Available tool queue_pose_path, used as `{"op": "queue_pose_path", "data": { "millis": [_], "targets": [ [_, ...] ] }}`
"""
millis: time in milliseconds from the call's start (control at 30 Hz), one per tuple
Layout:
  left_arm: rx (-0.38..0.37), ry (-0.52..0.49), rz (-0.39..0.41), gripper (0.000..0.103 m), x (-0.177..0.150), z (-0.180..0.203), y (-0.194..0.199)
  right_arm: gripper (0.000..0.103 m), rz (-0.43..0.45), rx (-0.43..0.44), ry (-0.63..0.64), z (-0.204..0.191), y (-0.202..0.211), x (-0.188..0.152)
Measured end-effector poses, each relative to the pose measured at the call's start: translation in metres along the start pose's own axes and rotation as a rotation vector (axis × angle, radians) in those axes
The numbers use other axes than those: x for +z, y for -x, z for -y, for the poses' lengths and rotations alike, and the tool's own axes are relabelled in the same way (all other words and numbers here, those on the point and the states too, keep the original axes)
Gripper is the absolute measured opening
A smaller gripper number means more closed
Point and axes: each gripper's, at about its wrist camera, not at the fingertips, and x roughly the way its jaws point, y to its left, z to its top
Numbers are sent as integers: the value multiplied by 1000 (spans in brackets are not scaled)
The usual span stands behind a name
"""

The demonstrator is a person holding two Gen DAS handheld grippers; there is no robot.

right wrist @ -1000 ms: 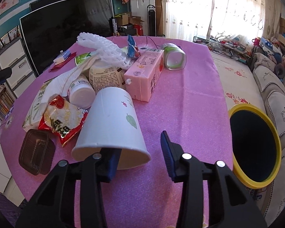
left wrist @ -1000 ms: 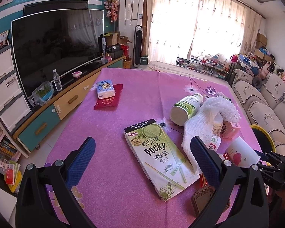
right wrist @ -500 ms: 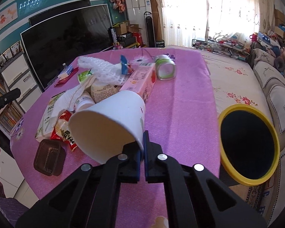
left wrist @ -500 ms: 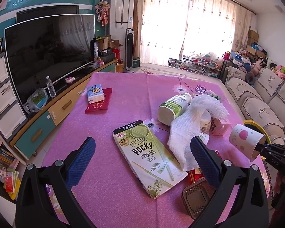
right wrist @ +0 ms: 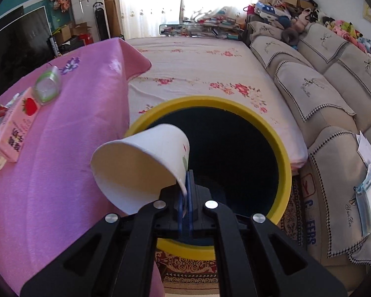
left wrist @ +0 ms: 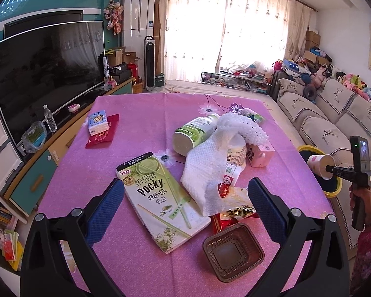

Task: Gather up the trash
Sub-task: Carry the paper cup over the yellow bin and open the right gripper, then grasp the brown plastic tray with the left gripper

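Paper cup over the bin, pinched by its rim

Left wrist view: left gripper (left wrist: 185, 198) hangs spread wide over the Pocky box (left wrist: 160, 198) and wrappers, holding nothing. Right wrist view: right gripper (right wrist: 185, 198) is clamped on the paper cup (right wrist: 141, 168) by one rim wall, cup tipped sideways above the yellow-rimmed bin (right wrist: 282, 153). Looks light and crushable, so the rim seems like the right spot.

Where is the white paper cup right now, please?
The white paper cup hangs by its rim in the right tongs, over the yellow-rimmed round bin beside the pink table.
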Motion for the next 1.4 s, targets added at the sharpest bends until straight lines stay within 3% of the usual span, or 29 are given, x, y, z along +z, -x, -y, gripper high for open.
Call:
{"op": "queue_pose_path", "data": {
  "millis": [200, 300, 333, 567, 767, 967, 1033, 1133, 1200, 1267, 1400],
  "targets": [
    [-6, -21, -4, 98, -1, 14, 1, 4, -66, -17, -51, 18, -46, 10],
    [-9, -25, -8, 98, 0, 17, 0, 19, -75, -15, -67, 24, -56, 12],
    [-10, -27, -10, 98, 0, 17, 0, 24, -70, -12, -69, 25, -56, 13],
    [-28, -55, -30, 98, -3, 24, -3, 30, -20, 20, -66, 16, -33, 14],
    [-121, -93, -171, 98, -30, 35, -11, 36, 36, 41, -27, 4, -2, 3],
    [-101, -10, -305, 98, -53, 29, -31, 39, 56, 74, 9, -12, 11, 0],
    [-84, 10, -333, 80, -58, 26, -37, 40, 57, 87, 21, -18, 13, -1],
    [-96, 28, -374, 65, -64, 27, -43, 41, 61, 101, 31, -23, 16, -1],
    [-91, 34, -397, 57, -68, 29, -48, 41, 67, 109, 35, -24, 17, -3],
    [-86, 50, -420, 56, -70, 29, -54, 42, 75, 114, 35, -25, 21, -3],
    [-70, 71, -439, 38, -72, 27, -63, 44, 93, 107, 35, -24, 28, -5]
  ]
}}
